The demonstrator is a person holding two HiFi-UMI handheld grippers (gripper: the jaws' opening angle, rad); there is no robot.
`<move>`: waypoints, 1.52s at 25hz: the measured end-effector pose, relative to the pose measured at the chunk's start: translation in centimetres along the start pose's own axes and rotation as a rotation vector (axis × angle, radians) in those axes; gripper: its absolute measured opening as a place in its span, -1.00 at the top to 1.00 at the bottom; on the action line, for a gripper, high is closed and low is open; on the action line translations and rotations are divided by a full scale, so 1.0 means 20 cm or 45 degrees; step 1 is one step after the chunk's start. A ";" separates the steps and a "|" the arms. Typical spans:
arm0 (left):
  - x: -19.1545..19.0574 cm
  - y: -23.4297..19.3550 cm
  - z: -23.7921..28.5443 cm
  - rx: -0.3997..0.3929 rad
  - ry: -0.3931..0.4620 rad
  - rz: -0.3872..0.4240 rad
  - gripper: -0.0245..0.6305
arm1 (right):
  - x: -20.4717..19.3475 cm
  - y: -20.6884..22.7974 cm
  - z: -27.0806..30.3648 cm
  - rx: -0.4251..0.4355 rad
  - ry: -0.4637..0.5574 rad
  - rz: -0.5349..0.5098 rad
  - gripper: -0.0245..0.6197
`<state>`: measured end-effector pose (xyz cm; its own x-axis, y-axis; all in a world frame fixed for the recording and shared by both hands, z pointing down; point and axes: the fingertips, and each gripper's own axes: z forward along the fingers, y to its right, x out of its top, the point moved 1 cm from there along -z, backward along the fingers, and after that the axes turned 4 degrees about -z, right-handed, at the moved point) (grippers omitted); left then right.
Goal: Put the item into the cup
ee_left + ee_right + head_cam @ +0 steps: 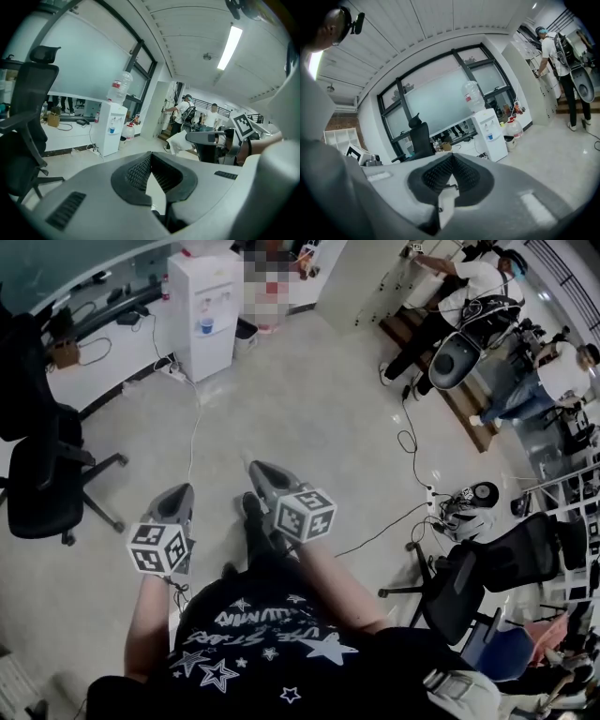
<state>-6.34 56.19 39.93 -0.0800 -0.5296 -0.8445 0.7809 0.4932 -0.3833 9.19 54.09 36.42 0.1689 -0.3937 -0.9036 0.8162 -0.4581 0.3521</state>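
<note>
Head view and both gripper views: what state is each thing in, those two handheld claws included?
Left gripper: shut, nothing between the jaws.
Right gripper: shut, nothing between the jaws.
Water dispenser: upright, bottle on top.
Black chair: unoccupied.
Ceiling light: on.

I see a pale, glossy floor [309, 409] with cables [405, 442] trailing across it, a white water dispenser [204, 315] and a black office chair [42, 474] at left. Dark-framed frosted windows [440, 101] line the wall, and a strip light [230, 46] glows overhead.
</note>
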 end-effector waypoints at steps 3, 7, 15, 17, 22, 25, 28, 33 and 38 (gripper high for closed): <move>0.02 -0.06 0.09 0.010 -0.010 -0.015 0.91 | 0.00 0.09 0.07 0.000 -0.020 0.009 0.92; 0.06 -0.15 0.21 0.050 -0.026 -0.050 0.91 | 0.01 0.21 0.18 0.010 -0.045 0.050 0.92; 0.19 -0.21 0.56 0.063 -0.077 -0.063 0.91 | 0.15 0.55 0.43 0.024 -0.072 0.080 0.92; 0.26 -0.25 0.64 0.075 -0.078 -0.066 0.91 | 0.21 0.63 0.53 0.034 -0.081 0.081 0.92; 0.38 -0.33 0.82 0.112 -0.084 -0.082 0.91 | 0.33 0.79 0.72 0.064 -0.099 0.094 0.92; 0.44 -0.36 0.91 0.138 -0.086 -0.094 0.91 | 0.39 0.89 0.80 0.075 -0.102 0.114 0.92; 0.51 -0.38 1.01 0.154 -0.081 -0.088 0.91 | 0.43 0.98 0.88 0.089 -0.108 0.126 0.92; 0.60 -0.40 1.14 0.186 -0.072 -0.094 0.91 | 0.50 1.10 0.98 0.125 -0.120 0.128 0.92; 0.67 -0.42 1.27 0.221 -0.060 -0.098 0.91 | 0.56 1.20 1.07 0.174 -0.130 0.129 0.92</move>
<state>1.86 27.40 41.32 -0.1177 -0.5946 -0.7954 0.8692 0.3257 -0.3720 18.81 21.60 40.09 0.1837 -0.5193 -0.8346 0.7140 -0.5132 0.4764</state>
